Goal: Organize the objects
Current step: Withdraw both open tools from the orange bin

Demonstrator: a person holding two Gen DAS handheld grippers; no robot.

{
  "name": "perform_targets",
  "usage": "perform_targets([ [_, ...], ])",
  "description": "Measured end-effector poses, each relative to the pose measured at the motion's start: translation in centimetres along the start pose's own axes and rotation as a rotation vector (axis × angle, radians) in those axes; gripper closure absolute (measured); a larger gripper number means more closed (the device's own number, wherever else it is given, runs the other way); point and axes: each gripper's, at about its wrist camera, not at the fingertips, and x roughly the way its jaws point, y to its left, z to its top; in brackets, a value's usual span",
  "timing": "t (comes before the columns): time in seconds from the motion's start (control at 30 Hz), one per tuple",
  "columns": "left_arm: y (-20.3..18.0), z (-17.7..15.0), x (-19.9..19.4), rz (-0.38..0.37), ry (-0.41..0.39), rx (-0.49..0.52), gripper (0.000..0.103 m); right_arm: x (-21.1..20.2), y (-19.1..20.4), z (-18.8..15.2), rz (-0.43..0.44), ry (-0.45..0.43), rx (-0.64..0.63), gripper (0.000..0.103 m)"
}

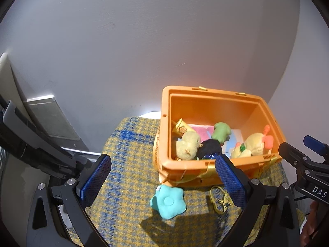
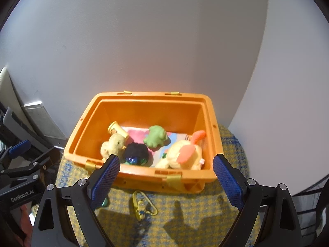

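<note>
Hovering with both grippers, left [image 1: 162,177] and right [image 2: 166,177], spread wide and empty; risking snagging keychain [image 2: 143,205] loop between right fingers.

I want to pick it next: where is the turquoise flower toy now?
In the left wrist view the turquoise flower toy lies on the woven mat, outside the orange box near its front left corner, left of the yellow keychain.

teal flower toy [image 2: 105,202]: mostly behind left tong | keychain figure [image 2: 141,206]: blurred
</note>
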Motion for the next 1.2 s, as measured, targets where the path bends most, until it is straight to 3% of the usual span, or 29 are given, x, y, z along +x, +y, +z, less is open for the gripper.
perform_targets([
  [0.3,0.2,-2.9,0.7,0.020,0.011,0.022,0.000,-0.1,0.8,-2.7,-0.009,-0.029,-0.023,0.011],
  [0.7,-0.1,-7.1,4.5,-0.002,0.046,0.026,0.000,2.5,0.5,-6.4,-0.012,0.030,-0.015,0.011],
  [0.93,-0.6,-9.3,6.4,-0.017,0.009,0.033,0.000,4.2,0.6,-8.2,-0.008,0.062,-0.011,0.011],
  [1.2,-1.6,-11.4,9.1,-0.027,0.061,0.055,0.000,5.3,1.1,-9.7,-0.019,0.075,-0.039,0.011],
])
